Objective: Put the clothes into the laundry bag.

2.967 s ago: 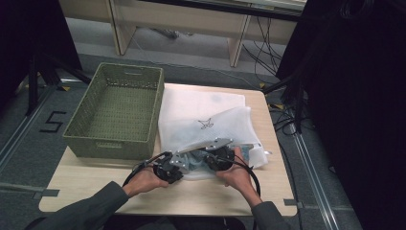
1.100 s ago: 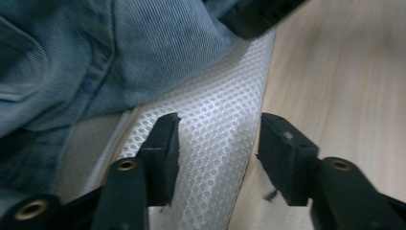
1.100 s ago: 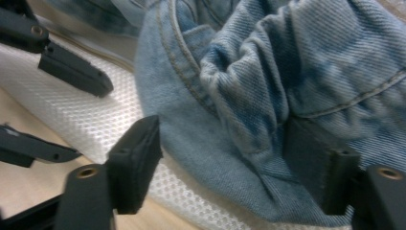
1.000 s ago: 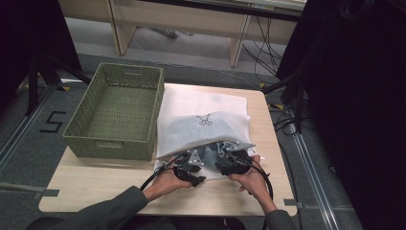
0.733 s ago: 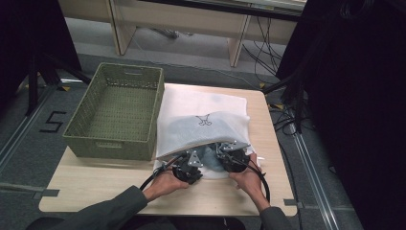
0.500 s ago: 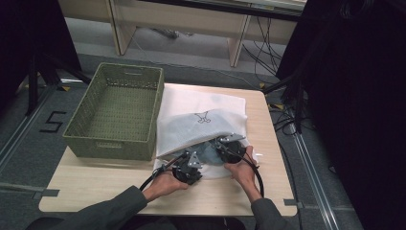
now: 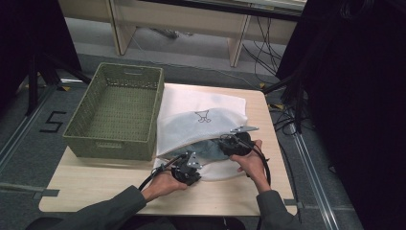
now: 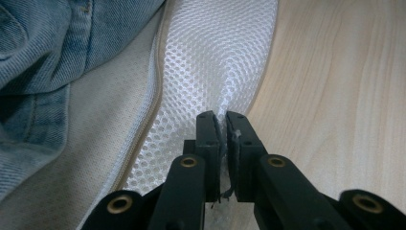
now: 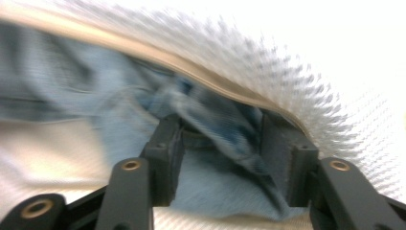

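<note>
This looks like a lab or recording room rather than a home. A small wooden counter (image 7: 119, 182) stands alone on grey carpet, with tape marks and a taped figure five (image 7: 53, 121) on the floor (image 7: 28, 143). Dark curtains (image 7: 354, 96) hang at both sides, loose cables (image 7: 268, 43) trail across the floor behind, and plain pale furniture legs (image 7: 238, 45) stand at the back. A metal floor rail (image 7: 311, 177) runs beside the counter

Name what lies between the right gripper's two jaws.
Blue denim lies between the right gripper's jaws, at the mouth of the white mesh bag. The right gripper view shows it, though blurred; the jaws have just been opening.
</note>
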`<state>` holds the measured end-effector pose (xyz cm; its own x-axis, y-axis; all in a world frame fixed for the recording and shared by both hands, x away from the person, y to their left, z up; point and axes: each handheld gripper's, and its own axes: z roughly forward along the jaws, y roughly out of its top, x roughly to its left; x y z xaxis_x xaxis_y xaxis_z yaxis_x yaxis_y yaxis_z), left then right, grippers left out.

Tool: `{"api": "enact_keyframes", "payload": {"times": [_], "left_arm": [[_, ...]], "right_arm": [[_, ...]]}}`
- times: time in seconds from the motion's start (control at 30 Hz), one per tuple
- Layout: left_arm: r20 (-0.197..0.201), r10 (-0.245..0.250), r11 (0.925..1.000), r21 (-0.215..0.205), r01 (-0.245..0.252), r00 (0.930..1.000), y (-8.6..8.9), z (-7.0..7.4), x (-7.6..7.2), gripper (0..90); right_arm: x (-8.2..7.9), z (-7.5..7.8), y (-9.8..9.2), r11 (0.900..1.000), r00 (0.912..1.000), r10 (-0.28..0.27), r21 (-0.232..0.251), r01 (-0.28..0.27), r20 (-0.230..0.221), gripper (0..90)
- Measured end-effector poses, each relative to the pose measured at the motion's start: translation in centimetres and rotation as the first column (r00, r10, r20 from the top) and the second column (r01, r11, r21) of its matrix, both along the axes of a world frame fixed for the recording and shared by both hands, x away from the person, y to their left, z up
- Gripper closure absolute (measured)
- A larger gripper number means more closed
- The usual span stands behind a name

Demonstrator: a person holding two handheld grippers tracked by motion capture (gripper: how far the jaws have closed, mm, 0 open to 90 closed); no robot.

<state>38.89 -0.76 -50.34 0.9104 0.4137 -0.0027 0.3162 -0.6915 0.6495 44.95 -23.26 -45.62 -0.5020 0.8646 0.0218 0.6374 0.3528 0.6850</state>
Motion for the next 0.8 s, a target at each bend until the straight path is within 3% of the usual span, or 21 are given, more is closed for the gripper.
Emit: {"api": "enact_keyframes", "payload": {"times": [0.03,0.1,0.17,0.23,0.27,0.3,0.33,0.4,0.43,0.47,0.57,0.6,0.63,0.67,0.7,0.73,0.77,0.8], "left_arm": [[-0.008,0.007,1.0000,-0.004,-0.007,0.9999,0.0,0.0,-0.1,83.5],[-0.007,0.002,1.0000,0.001,-0.002,1.0000,0.0,0.0,0.0,83.4],[-0.007,0.002,1.0000,0.000,-0.002,1.0000,0.0,0.0,0.0,83.4],[-0.007,0.000,1.0000,-0.004,0.000,1.0000,0.0,0.0,0.0,83.4],[-0.006,0.002,1.0000,-0.006,-0.002,1.0000,0.0,0.0,-0.1,83.4],[0.004,0.011,0.9997,-0.021,-0.011,0.9999,-0.1,-0.1,-0.1,83.4],[0.009,-0.008,1.0000,0.002,0.008,0.9999,0.0,0.0,-0.1,83.4],[0.010,-0.010,1.0000,0.002,0.010,0.9999,0.0,0.0,-0.1,83.5],[0.003,0.014,0.9995,-0.030,-0.014,0.9999,-0.2,-0.2,-0.3,83.7],[0.010,-0.009,1.0000,-0.003,0.010,0.9999,0.0,-0.1,-0.1,83.8],[0.009,-0.016,0.9999,0.005,0.016,0.9998,0.0,0.0,-0.2,84.3],[0.001,-0.016,0.9999,0.004,0.016,0.9999,0.0,0.0,-0.2,84.7],[-0.010,0.017,0.9993,-0.034,-0.017,0.9998,-0.2,-0.2,-0.5,84.8],[-0.001,0.002,0.9997,-0.023,-0.002,1.0000,-0.1,-0.1,-0.4,84.9],[-0.014,0.004,0.9996,-0.027,-0.005,0.9999,-0.2,-0.2,-0.4,85.0],[-0.008,0.005,0.9997,-0.022,-0.005,1.0000,-0.1,-0.1,-0.4,85.0],[-0.001,-0.021,0.9998,0.008,0.021,0.9998,0.1,0.0,-0.2,85.0],[0.000,-0.021,0.9998,0.006,0.021,0.9998,0.1,0.0,-0.2,85.0]], "right_arm": [[-0.6,0.4,-0.1,0.999,0.9990,0.037,-0.008,-0.037,0.025,48.3],[-1.6,0.9,0.4,1.000,0.9996,0.029,0.011,-0.029,0.002,47.0],[-2.5,1.0,0.9,0.998,0.9979,0.065,-0.005,-0.065,0.007,46.7],[-2.9,0.4,1.5,0.994,0.9938,0.111,-0.022,-0.111,-0.007,46.9],[-3.0,-0.3,2.0,0.993,0.9929,0.119,-0.008,-0.119,0.005,47.7],[-3.1,-0.7,2.3,0.993,0.9924,0.118,-0.006,-0.118,-0.036,48.3],[-2.9,-1.3,2.5,0.992,0.9910,0.125,-0.014,-0.126,-0.049,49.5],[-2.2,-2.5,2.8,0.990,0.9892,0.130,-0.037,-0.133,-0.068,54.1],[-1.9,-3.1,3.0,0.992,0.9914,0.116,-0.043,-0.119,-0.061,58.8],[-1.5,-3.2,3.1,0.991,0.9901,0.113,-0.056,-0.118,-0.083,62.3],[0.0,-3.7,3.2,0.989,0.9938,0.111,-0.097,-0.111,-0.010,73.5],[0.3,-3.7,3.4,0.988,0.9943,0.105,-0.109,-0.106,-0.017,75.6],[0.9,-3.8,3.5,0.989,0.9957,0.092,-0.120,-0.090,0.010,76.9],[1.3,-3.7,3.8,0.992,0.9975,0.071,-0.109,-0.070,0.001,78.0],[1.9,-3.8,3.9,0.992,0.9979,0.058,-0.117,-0.054,0.030,79.1],[2.2,-3.7,4.0,0.993,0.9991,0.035,-0.110,-0.032,0.024,79.9],[2.8,-3.8,4.0,0.994,0.9991,0.021,-0.112,-0.016,0.038,80.6],[3.4,-3.9,3.8,0.991,0.9980,0.024,-0.132,-0.016,0.058,81.0]]}}
